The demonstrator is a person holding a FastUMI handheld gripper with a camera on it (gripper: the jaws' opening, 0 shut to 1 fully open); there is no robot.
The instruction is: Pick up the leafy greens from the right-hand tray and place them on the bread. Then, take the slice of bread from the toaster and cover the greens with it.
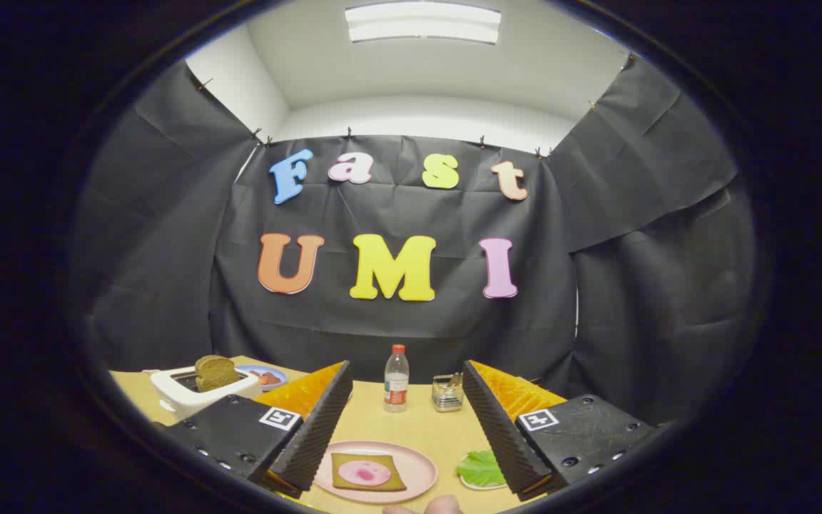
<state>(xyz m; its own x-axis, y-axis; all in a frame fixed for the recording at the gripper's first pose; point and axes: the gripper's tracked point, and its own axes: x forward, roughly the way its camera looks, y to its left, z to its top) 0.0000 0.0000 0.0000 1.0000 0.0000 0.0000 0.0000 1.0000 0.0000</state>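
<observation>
1. My gripper (405,400) hangs above the table (418,428), fingers spread wide, holding nothing.
2. The toaster (186,391) holds a bread slice (215,371): stiff, crumbly, so I'd pinch its top edge.
3. The bread on the pink plate (418,464) lies between my fingers.
4. The leafy greens (481,467) beside the right finger look limp and light; I'd nip their middle.

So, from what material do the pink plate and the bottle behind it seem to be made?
The pink plate looks like matte plastic or glazed ceramic, with an even colour and dull sheen; I cannot tell which. The bottle looks like clear plastic, see-through with a red cap. The gripper jaws stand open.
</observation>
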